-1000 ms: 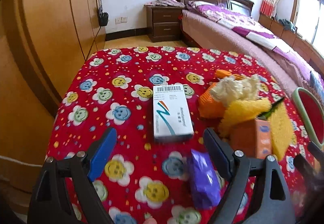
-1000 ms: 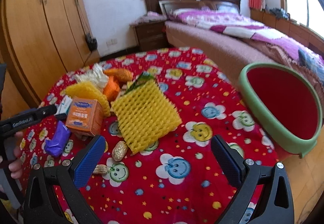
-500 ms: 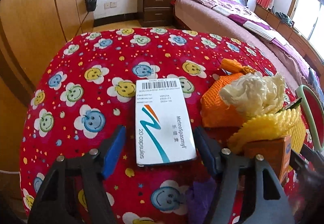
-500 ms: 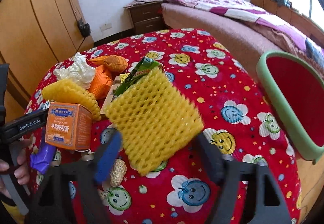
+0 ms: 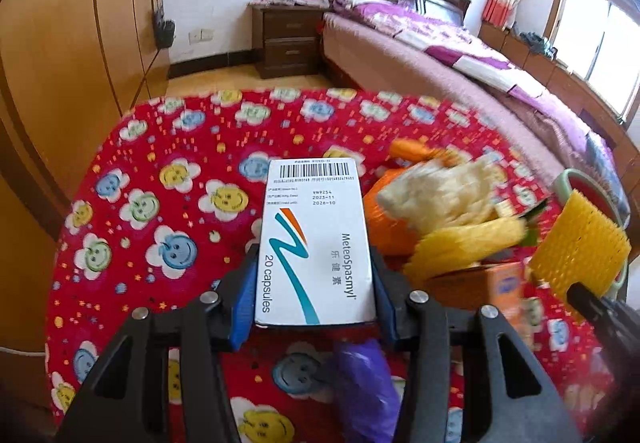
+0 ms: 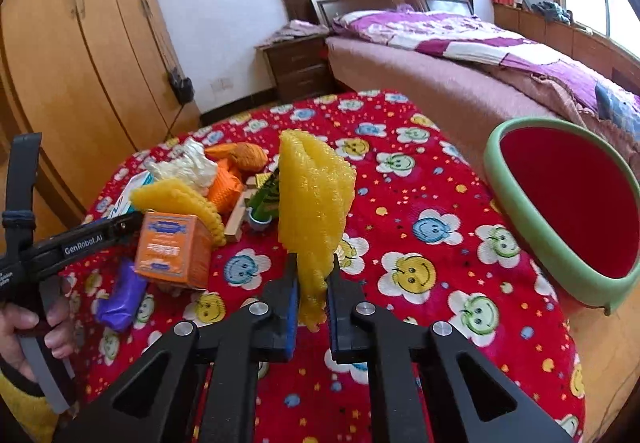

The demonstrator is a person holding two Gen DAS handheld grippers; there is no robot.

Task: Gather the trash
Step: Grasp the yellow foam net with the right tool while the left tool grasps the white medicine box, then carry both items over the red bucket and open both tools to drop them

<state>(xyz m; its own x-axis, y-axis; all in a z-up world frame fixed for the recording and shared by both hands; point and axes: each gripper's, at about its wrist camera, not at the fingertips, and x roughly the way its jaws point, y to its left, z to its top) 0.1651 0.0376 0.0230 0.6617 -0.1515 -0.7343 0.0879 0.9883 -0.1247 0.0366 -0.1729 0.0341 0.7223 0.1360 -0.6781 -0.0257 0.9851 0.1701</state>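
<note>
Trash collection in a bedroom, mid-grab: I have both tools loaded over the round counter with its red smiley-flower cloth. My left gripper has just been closing, and its blue-padded fingers now sit against the long sides of the white cardboard capsule box with the barcode, held at its near end. My right gripper has likewise just been closing; its fingers are narrow, pinching the near edge of the yellow foam fruit-net sheet, which stands up crumpled above them.

I judge the box light, stiff and smooth-sided, so it could slip or crush under a hard squeeze; a hold across its width, nearer the middle, looks safest. The foam net looks nearly weightless and springy; it folds and flops, so the grip should go deep into the bunched edge.

Left of centre lies the remaining heap: an orange carton, another yellow foam net, a white crumpled wrapper, orange mesh and a purple packet. The green-rimmed red bin waits off the counter's right edge.
</note>
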